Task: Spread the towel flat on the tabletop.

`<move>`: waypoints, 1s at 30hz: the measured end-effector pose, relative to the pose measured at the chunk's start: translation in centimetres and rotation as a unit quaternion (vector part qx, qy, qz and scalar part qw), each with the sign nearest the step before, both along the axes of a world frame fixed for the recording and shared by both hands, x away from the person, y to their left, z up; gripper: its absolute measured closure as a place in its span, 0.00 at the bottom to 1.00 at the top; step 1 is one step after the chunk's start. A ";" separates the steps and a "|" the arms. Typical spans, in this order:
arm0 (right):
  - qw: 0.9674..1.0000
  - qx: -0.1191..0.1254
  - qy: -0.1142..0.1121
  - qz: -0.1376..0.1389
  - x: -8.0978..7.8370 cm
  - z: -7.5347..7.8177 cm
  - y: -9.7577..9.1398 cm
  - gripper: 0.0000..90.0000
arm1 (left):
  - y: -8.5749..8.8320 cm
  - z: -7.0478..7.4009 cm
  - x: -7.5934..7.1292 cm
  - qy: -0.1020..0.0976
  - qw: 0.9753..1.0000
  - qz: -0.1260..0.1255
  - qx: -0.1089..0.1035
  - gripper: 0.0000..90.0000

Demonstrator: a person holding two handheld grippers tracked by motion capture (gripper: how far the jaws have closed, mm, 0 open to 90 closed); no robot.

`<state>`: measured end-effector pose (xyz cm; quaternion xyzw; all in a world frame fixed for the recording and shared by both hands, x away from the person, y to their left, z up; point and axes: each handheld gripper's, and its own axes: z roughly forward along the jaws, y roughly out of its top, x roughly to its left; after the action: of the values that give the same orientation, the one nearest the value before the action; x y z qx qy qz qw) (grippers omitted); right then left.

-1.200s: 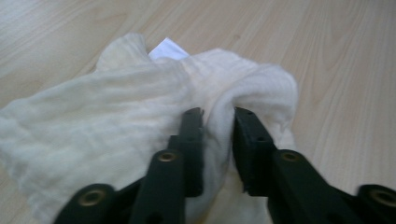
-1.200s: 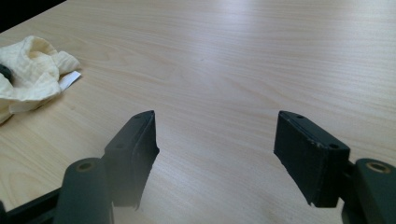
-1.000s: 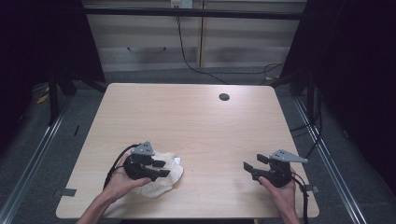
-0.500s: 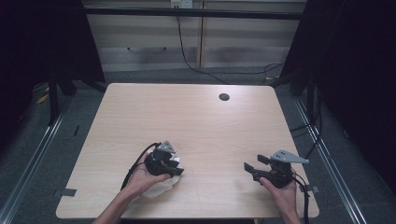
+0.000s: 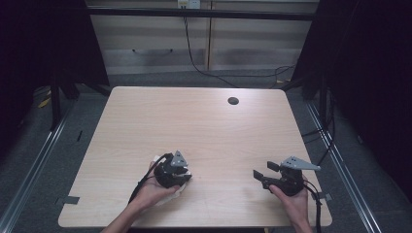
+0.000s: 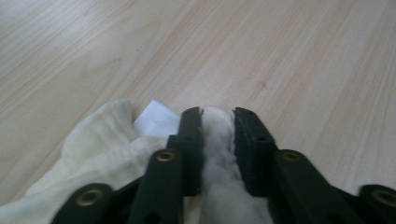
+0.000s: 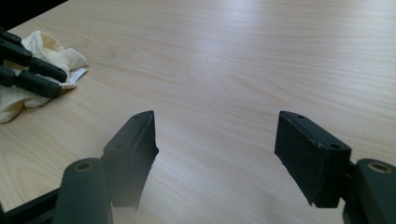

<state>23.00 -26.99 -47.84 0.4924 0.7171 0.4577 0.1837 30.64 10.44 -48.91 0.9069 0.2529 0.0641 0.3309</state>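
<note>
Wooden table [image 6: 289,56], cloth [image 6: 217,154] between fingers [image 6: 191,140]

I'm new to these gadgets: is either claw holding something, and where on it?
The left gripper has just closed on a bunched fold of the cream cloth. The right gripper is open, holding nothing.

L claw [image 6: 218,116] moved right over cloth [image 6: 93,149], jaws just closing on fold.

Right gripper [image 7: 215,154] gapes above table [image 7: 243,56]; cream cloth [image 7: 42,60] far left.
</note>
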 end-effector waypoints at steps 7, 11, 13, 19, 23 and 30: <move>1.000 -0.001 0.001 0.000 0.1 -0.1 0.0 0.32 | 1.1 1.1 0.7 0.048 0.996 -0.006 -0.073 0.94; 1.000 0.000 0.002 0.000 0.1 0.0 0.0 0.32 | 1.7 2.6 0.6 0.052 0.993 -0.011 -0.108 0.95; 1.000 0.000 0.002 0.001 0.1 0.0 0.0 0.32 | 2.2 3.4 0.6 0.051 0.990 -0.012 -0.128 0.95; 1.000 0.000 0.003 0.000 0.1 -0.1 0.1 0.32 | 3.7 6.1 0.7 0.028 0.984 -0.016 -0.175 0.95; 1.000 0.001 0.003 0.001 0.2 -0.1 0.1 0.32 | 4.2 7.6 0.9 0.012 0.983 -0.018 -0.183 0.96; 1.000 0.002 0.003 0.001 0.2 -0.1 0.1 0.32 | 5.2 12.2 1.8 -0.018 0.975 -0.021 -0.221 0.96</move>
<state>23.22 -26.86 -47.90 0.4930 0.7174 0.4581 0.1801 32.47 15.59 -36.75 0.8151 0.2361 0.0156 0.5288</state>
